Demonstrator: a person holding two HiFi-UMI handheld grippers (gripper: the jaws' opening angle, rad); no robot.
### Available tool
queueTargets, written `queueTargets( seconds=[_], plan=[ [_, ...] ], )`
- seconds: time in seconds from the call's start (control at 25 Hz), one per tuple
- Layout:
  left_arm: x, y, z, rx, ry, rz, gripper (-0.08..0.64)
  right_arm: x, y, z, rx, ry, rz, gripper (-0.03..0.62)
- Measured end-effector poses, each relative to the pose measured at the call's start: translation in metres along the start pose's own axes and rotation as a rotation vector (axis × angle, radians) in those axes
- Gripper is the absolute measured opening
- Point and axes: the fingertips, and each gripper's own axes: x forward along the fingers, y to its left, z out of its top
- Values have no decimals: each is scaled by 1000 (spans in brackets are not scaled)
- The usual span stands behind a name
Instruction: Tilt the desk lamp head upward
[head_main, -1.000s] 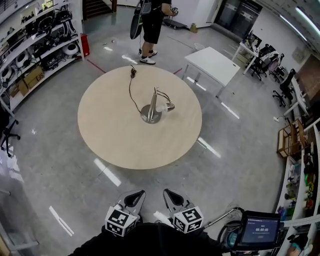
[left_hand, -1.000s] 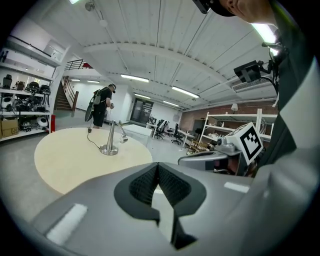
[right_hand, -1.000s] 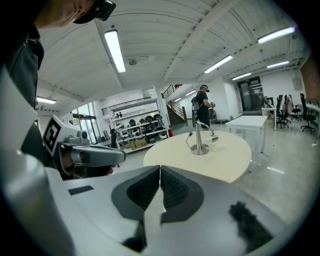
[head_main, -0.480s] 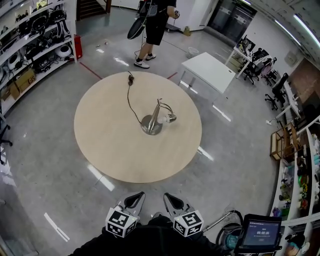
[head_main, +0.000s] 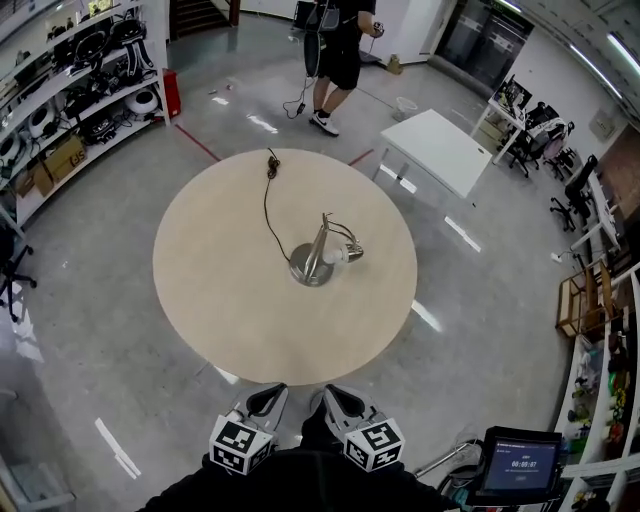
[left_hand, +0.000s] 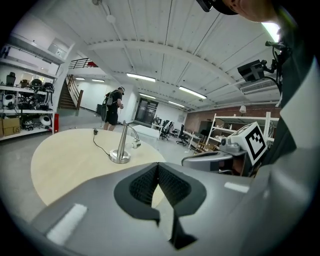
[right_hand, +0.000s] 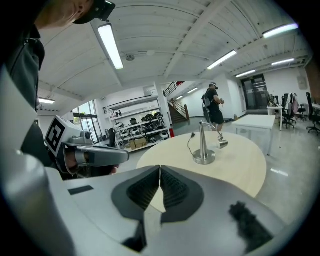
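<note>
Closing on the round table (head_main: 215, 310) is the one real change. Over the last second its near edge has slid down my head view, and it now lies just ahead of both grippers, where a wide strip of floor showed before. The bystander (head_main: 340, 55) at the far side has drifted right and stays well clear of the table.

The desk lamp (head_main: 320, 252) has not shifted on the tabletop. It stands near the middle on its round base (head_main: 308, 270), and its cord (head_main: 267, 205) trails away toward the far edge. I judge that this is still the approach and the tilt has not begun.

My left gripper (head_main: 272, 392) and right gripper (head_main: 333, 392) remain low, close to my body and side by side. Each has its jaws pressed together with nothing between them, as both gripper views show plainly. They will have to part before either can take hold.

The lamp head (head_main: 350, 254) hangs off the curved neck, pointing out sideways and somewhat down, well apart from both grippers and untouched.
</note>
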Motion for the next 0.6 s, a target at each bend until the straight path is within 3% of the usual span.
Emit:
queueTargets(
  seconds=[0.28, 0.6],
  plan=[
    [52, -2, 44, 37, -31, 53, 5, 16, -58, 42, -28, -35, 70, 6],
    [103, -8, 68, 43, -38, 102, 5, 21, -117, 59, -16, -56, 127, 6]
  ],
)
